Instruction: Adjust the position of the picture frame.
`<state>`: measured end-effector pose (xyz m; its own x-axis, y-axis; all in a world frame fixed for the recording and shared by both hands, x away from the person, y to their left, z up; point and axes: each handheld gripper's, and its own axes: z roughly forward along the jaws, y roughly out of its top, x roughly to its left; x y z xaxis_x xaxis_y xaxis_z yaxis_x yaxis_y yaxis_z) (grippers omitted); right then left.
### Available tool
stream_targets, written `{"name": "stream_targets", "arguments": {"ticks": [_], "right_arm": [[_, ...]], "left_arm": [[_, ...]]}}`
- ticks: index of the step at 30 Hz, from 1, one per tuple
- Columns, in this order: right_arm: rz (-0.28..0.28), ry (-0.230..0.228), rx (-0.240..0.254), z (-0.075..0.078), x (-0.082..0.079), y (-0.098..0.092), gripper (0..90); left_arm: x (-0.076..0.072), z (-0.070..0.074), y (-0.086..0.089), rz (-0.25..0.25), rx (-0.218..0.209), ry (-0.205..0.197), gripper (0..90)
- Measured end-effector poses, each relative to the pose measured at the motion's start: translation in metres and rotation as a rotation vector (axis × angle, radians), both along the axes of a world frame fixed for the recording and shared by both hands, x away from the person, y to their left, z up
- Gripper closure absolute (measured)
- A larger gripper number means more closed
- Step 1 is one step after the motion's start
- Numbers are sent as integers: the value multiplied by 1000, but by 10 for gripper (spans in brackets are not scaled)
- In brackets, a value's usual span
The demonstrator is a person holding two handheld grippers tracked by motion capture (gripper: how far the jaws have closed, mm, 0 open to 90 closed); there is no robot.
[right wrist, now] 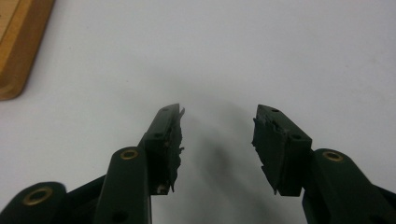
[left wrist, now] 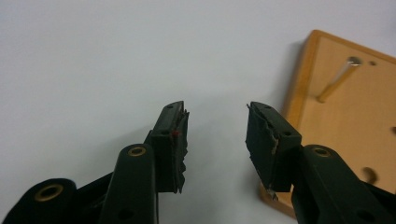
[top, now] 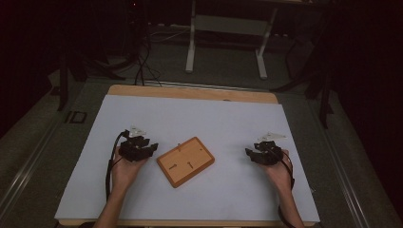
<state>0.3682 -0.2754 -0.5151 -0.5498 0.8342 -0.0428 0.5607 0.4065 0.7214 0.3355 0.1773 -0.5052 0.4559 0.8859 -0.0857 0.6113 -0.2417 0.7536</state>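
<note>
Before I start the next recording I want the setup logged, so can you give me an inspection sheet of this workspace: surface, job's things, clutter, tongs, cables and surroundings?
Surface: white sheet covering a wooden table, whose bare edge shows at the far side.
Job's things: a flat rectangular wooden board with small holes, lying at an angle between the two hands; a thin wooden peg leans from one hole.
Clutter: nothing seen.
Tongs: left tongs open and holding nothing, beside the board; right tongs open and holding nothing, over bare sheet.
Cables: a black cable trails from the left tongs along the wrist; another from the right.
Surroundings: dark room, white frame legs and floor cables beyond the table.
</note>
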Motion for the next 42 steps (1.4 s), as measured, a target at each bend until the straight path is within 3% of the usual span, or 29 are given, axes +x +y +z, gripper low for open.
{"name": "stream_targets", "arguments": {"ticks": [20,42], "right_arm": [[34,-7,-12,3,-3,9,500],[62,-9,-26,2,-4,15,484]], "left_arm": [[1,1,-20,-92,2,0,574],[3,-1,-35,-160,-3,-5,581]]}}
